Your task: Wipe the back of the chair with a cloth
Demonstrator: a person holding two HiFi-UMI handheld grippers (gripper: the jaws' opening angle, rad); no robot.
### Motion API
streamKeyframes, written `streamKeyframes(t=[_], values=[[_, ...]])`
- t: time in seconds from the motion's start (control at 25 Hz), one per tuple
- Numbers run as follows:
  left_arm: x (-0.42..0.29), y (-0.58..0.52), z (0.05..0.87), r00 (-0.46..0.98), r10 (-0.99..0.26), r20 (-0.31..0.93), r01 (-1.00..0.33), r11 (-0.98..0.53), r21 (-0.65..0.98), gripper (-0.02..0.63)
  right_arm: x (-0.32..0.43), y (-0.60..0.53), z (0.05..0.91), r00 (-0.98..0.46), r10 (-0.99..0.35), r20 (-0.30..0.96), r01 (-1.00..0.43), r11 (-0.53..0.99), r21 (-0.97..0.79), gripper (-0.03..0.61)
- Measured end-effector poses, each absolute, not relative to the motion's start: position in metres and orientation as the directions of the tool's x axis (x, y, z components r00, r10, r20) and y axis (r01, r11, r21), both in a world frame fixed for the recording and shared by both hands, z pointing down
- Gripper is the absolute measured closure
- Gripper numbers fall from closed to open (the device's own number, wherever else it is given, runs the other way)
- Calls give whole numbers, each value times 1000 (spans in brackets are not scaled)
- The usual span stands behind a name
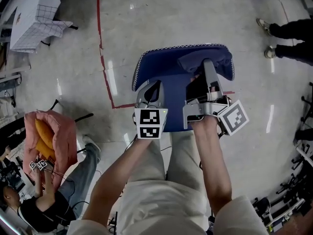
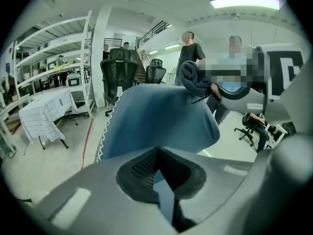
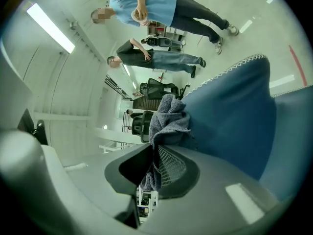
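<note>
Head view: the right gripper [image 1: 207,68] clamps the crumpled grey-blue towelling cloth [image 1: 221,60] onto the top of the blue fabric chair back [image 1: 166,65], placed for wiping. The left gripper [image 1: 151,91] pinches its near-left edge, seemingly to steady it.

Pictured is a large indoor workshop or lab hall, its pale polished floor [image 1: 195,13] marked with red tape [image 1: 100,43]. White metal shelving [image 2: 54,48] lines one side under ceiling strip lights [image 2: 244,3]. Black office chairs [image 2: 120,67] stand near a staircase [image 2: 151,31], where people [image 2: 190,53] gather.
</note>
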State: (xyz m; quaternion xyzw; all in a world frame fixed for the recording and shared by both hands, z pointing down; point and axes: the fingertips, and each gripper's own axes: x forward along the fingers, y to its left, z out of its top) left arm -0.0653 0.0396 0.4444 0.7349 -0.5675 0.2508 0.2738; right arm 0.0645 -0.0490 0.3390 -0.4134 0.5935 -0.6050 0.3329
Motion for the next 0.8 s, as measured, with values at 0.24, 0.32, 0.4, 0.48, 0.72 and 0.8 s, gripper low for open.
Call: streamKeyframes(t=[0.24,0.32,0.4,0.48,0.72,0.8], values=[[-59,35,444,240,-692,681,-968,-219,120,614,81,-34,361,-431,-891,141,-103,-107,-989,520],[-57,35,444,245,-689,682,-967,-226,120,614,84,-29,369,-433,-889,150,-105,-116,-988,520],[-54,33,446,250,-686,683,-965,-232,121,614,88,-24,377,-436,-885,163,-118,-124,-985,520],[-51,32,448,256,-683,684,-963,-238,123,614,92,-20,386,-433,-883,181,-126,-139,-982,520],[-28,33,454,276,-667,692,-956,-262,129,614,114,-3,415,-438,-870,228,-146,-182,-972,520],[-20,33,457,282,-663,694,-954,-271,129,614,119,3,427,-453,-859,240,-153,-190,-970,520]])
